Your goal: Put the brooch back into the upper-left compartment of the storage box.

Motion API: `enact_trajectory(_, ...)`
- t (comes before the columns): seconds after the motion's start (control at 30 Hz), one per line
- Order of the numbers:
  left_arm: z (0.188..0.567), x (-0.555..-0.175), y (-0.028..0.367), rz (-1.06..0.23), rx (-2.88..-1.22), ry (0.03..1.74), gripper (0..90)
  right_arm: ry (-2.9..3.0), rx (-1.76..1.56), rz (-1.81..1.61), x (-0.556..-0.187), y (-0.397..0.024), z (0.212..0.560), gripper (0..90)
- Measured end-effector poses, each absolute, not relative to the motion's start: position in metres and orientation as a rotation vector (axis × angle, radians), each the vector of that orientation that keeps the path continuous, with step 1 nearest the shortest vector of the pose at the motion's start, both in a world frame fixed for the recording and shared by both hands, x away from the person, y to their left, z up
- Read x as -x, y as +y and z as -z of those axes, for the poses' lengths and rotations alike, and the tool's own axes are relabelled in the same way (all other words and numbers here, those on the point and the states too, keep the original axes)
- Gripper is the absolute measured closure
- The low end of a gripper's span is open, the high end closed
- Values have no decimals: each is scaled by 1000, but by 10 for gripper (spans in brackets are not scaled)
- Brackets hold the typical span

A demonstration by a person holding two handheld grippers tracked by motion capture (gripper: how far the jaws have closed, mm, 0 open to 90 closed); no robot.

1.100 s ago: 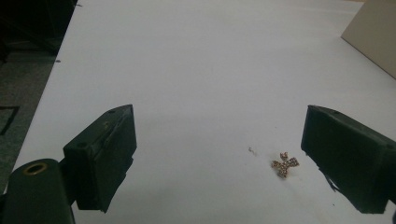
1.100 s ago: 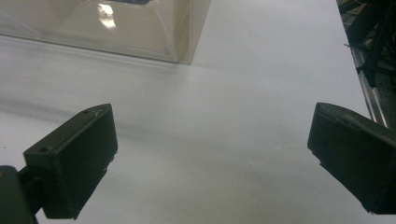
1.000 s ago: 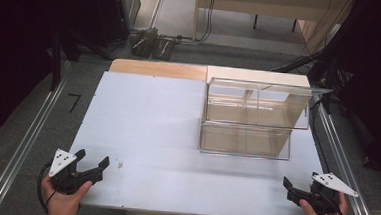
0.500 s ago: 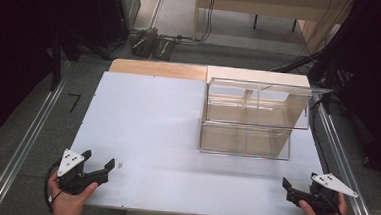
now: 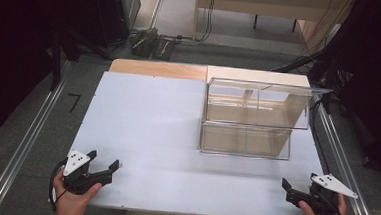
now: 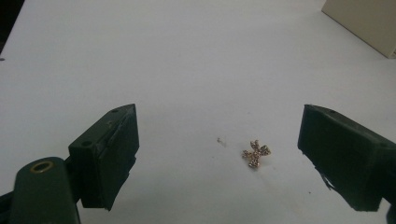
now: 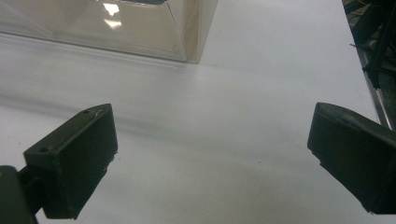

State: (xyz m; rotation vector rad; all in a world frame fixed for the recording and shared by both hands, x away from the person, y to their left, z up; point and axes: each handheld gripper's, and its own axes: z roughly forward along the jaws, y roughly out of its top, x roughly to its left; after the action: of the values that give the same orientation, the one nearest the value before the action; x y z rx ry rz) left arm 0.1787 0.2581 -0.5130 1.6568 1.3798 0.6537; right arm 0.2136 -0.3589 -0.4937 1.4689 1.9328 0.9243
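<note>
Near front-left corner of white worktop (image 5: 176, 136), left hand-held gripper (image 6: 219, 154) spread wide and empty around small jewelled cross charm (image 6: 255, 153), seemingly to pinch it; right hand-held gripper (image 7: 210, 158), front-right corner, likewise wide, empty, near clear box (image 5: 250, 116).

One white surface (image 5: 146, 135) carries one clear plastic box (image 5: 250, 116) with two stacked tiers. One tiny gold cross-shaped trinket (image 6: 255, 153) lies on it. Two hand-held tongs: one left (image 5: 106, 163), one right (image 5: 293, 192).
</note>
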Motion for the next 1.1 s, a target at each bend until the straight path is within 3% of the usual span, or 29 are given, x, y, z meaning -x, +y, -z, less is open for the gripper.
enact_trajectory(0.43, 517, -183, 249, -616, -1733, 1329, 214, 1934, -1470, -923, -214, -359, 494, 0)
enact_trajectory(1.1, 519, -191, 242, -582, -1838, 1301, 464, 1931, -1472, -926, -214, -358, 494, 12)
